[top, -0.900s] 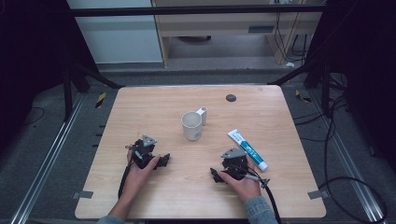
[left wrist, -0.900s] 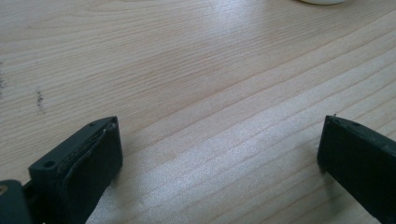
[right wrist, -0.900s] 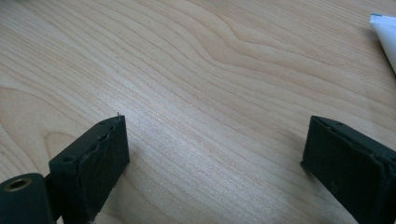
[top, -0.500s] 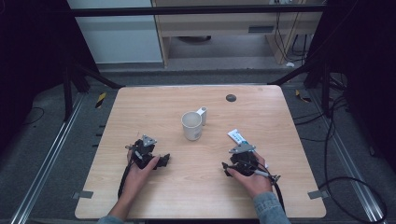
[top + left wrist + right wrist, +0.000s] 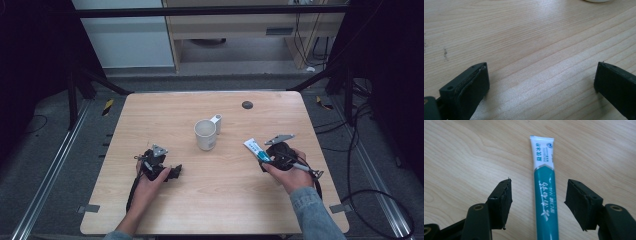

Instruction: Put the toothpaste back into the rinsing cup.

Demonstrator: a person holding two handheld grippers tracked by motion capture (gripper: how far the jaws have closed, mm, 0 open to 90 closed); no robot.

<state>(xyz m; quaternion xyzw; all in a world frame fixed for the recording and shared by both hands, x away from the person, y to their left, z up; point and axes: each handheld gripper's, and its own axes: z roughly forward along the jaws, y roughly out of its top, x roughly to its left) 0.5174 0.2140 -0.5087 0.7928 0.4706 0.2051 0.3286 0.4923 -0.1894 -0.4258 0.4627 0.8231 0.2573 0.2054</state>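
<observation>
Desk (image 5: 210, 200), wooden, light grain: one. It carries the items below.

Mug (image 5: 206, 134), white, upright, handle turned away from the person: one. Landmark for this entry; it stands near the middle of the desk.

Toothpaste tube (image 5: 254, 148), white and teal, lying flat on the desk: one. It lies to the right of the mug, near it but apart.

Dark round disc (image 5: 247, 104): one, beyond the mug and to its right, close to the far edge.

Claws: two.

Right claw (image 5: 537, 202): right of the mug, over the tube. Jaws parted about halfway. The tube runs lengthwise between them, its flat crimped end reaching out past the jaw tips. Desk surface shows on both sides of the tube, so neither pad presses on it.

Left claw (image 5: 541, 82): left of the mug and nearer the person, low over bare desk. Jaws spread wide, nothing between them.
</observation>
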